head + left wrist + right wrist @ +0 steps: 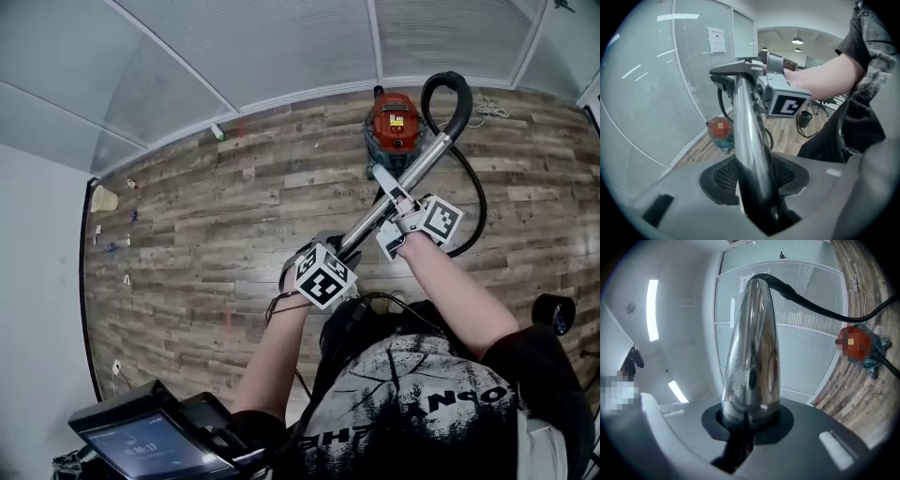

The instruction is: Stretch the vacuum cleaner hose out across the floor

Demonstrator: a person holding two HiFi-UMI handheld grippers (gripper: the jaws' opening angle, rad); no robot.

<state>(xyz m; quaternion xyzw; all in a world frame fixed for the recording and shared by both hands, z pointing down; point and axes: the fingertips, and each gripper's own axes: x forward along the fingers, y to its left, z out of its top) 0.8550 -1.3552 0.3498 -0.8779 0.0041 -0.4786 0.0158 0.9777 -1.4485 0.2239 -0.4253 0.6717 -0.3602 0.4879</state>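
Head camera: rides on your head and faces steeply down at the floor (234, 216), well back from the vacuum cleaner (394, 127).
Left claw (757, 187) camera: hard behind its jaws, looks along the wand (747, 126) toward the vacuum cleaner, well apart from it.
Right claw (747, 420) camera: equally close, tilted up beside the vacuum cleaner at the glass wall (797, 333).
All three views share the wand and the vacuum cleaner.

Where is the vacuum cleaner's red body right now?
Head view, upper right of centre: the red body sits on the wood floor beside the wall, beyond the metal wand.
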